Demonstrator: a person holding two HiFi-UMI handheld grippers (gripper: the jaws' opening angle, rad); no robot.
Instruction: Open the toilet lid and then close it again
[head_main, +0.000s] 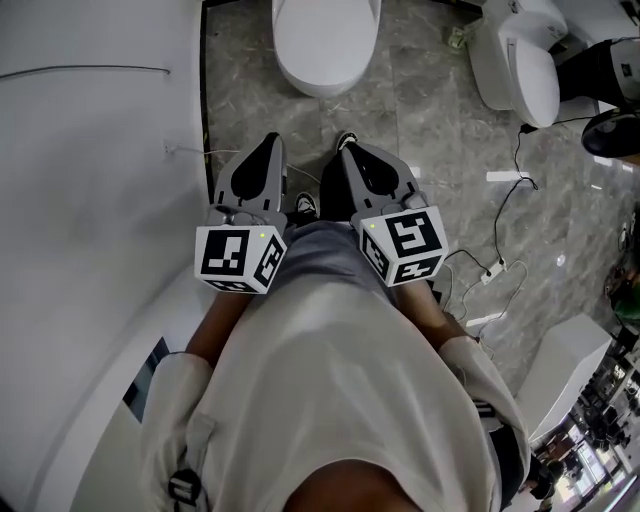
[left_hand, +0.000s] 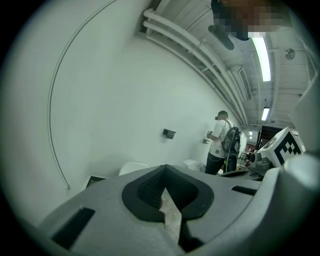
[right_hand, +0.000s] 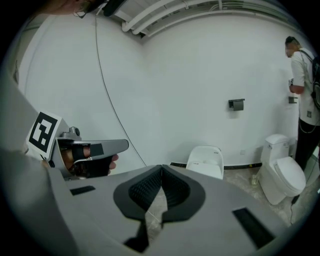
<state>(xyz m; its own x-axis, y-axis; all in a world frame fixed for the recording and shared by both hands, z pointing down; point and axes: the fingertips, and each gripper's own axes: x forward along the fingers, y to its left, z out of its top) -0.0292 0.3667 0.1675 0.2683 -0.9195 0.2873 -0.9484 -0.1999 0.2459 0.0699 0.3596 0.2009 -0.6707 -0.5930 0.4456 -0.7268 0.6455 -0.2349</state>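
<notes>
Both tools are empty with their jaws pressed together: left gripper (head_main: 268, 142) and right gripper (head_main: 347, 150), at frame centre. The toilet (head_main: 325, 45), lid down, sits at top centre across bare grey floor (head_main: 420, 120). A white wall (head_main: 90, 150) bounds the left edge. A second toilet (head_main: 525, 60) and cables (head_main: 516, 160) crowd the right.
</notes>
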